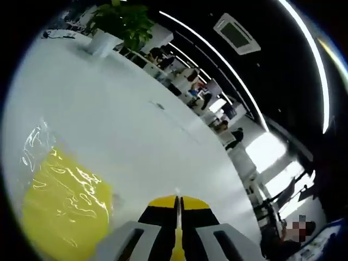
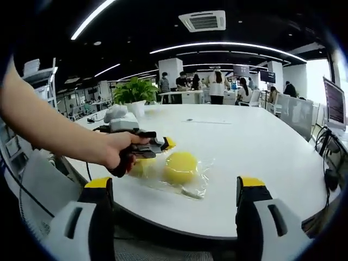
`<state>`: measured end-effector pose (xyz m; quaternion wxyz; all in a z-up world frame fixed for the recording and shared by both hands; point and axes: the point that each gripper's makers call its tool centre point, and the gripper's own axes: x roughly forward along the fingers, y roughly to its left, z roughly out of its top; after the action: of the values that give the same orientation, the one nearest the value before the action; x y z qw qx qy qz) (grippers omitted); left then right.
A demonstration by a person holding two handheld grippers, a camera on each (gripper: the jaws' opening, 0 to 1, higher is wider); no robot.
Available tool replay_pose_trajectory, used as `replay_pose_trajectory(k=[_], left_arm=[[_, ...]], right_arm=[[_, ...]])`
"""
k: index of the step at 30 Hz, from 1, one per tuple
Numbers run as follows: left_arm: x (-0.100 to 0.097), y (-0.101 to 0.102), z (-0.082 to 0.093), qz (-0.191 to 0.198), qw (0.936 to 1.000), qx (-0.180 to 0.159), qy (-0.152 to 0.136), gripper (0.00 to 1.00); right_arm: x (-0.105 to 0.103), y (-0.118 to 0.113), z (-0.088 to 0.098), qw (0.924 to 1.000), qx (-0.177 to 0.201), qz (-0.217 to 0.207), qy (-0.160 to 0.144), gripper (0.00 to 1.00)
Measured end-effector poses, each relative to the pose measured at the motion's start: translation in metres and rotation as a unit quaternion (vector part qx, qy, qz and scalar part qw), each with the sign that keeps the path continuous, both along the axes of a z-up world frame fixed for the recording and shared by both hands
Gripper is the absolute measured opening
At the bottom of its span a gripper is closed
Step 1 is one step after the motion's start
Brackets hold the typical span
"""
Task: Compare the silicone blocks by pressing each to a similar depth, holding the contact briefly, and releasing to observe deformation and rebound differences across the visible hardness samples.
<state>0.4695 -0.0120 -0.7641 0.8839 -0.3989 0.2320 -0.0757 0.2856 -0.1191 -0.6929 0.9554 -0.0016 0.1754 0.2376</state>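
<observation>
Two yellow silicone blocks lie in a clear plastic bag (image 2: 197, 185) on the white table (image 2: 255, 141). The round block (image 2: 181, 166) sits to the right, with the second block (image 2: 141, 166) beside it on the left. A hand holds my left gripper (image 2: 167, 143) just over that second block, its yellow-tipped jaws shut. In the left gripper view, the left gripper (image 1: 176, 202) is shut above the table, and a bagged yellow block (image 1: 65, 204) lies to its left. My right gripper (image 2: 175, 184) stands wide open at the table's near edge, short of the blocks, holding nothing.
A potted plant (image 2: 133, 95) and some grey devices with cables (image 2: 117, 122) stand at the table's far left. A monitor (image 2: 334, 103) rises at the right edge. Several people (image 2: 217, 84) stand far behind the table. The table's far half is bare white surface.
</observation>
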Motion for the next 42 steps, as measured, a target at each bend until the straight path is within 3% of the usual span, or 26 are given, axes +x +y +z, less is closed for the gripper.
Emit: replay_pose_trajectory(k=[2, 4, 6, 8, 10, 15, 17, 21, 24, 28, 30, 32, 36, 42], left_arm=[[0.0, 0.003, -0.001, -0.004, 0.9999, 0.013, -0.001, 0.04], [0.001, 0.007, -0.001, 0.001, 1.0, 0.006, -0.003, 0.14], [0.002, 0.01, 0.003, 0.004, 0.9999, 0.001, -0.011, 0.14], [0.003, 0.011, 0.006, -0.006, 0.9995, 0.023, -0.02, 0.15], [0.004, 0.012, 0.012, -0.005, 0.9992, 0.023, -0.031, 0.15], [0.002, 0.018, 0.04, -0.015, 0.9969, 0.019, -0.075, 0.23], [-0.004, 0.02, 0.057, -0.045, 0.9926, 0.041, -0.106, 0.29], [-0.029, 0.025, 0.083, -0.123, 0.9742, 0.101, -0.16, 0.37], [-0.052, 0.032, 0.095, -0.163, 0.9621, 0.132, -0.174, 0.46], [-0.082, 0.038, 0.114, -0.211, 0.9379, 0.174, -0.213, 0.62], [-0.097, 0.046, 0.12, -0.232, 0.9261, 0.198, -0.222, 0.66], [-0.108, 0.058, 0.121, -0.239, 0.9222, 0.208, -0.221, 0.67], [-0.131, 0.089, 0.119, -0.249, 0.8993, 0.279, -0.227, 0.76], [-0.162, 0.123, 0.107, -0.232, 0.8872, 0.343, -0.204, 0.96]], right_arm=[[0.0, 0.0, 0.0, 1.0, 0.002, -0.001, 0.001, 0.88], [0.0, 0.0, 0.0, 1.0, 0.003, -0.001, 0.001, 0.88], [0.0, 0.001, 0.0, 1.0, 0.001, -0.001, 0.002, 0.88], [0.0, 0.001, 0.0, 1.0, 0.0, 0.001, 0.002, 0.88], [0.0, 0.002, 0.0, 1.0, -0.001, 0.002, 0.002, 0.88], [0.0, 0.002, -0.001, 1.0, -0.008, 0.002, 0.001, 0.88], [0.0, 0.002, -0.001, 1.0, -0.008, 0.002, 0.001, 0.88], [0.0, 0.002, -0.002, 0.9999, -0.01, 0.002, 0.0, 0.88], [0.001, 0.002, -0.002, 0.9999, -0.012, 0.003, 0.0, 0.88], [0.001, 0.003, -0.004, 0.9998, -0.019, 0.006, 0.001, 0.88], [-0.001, 0.003, -0.006, 0.9996, -0.026, 0.01, 0.003, 0.87], [-0.001, 0.003, -0.007, 0.9994, -0.032, 0.011, 0.002, 0.87], [-0.001, 0.002, -0.007, 0.9994, -0.034, 0.008, 0.001, 0.87], [-0.002, 0.003, -0.008, 0.999, -0.042, 0.012, 0.0, 0.88]])
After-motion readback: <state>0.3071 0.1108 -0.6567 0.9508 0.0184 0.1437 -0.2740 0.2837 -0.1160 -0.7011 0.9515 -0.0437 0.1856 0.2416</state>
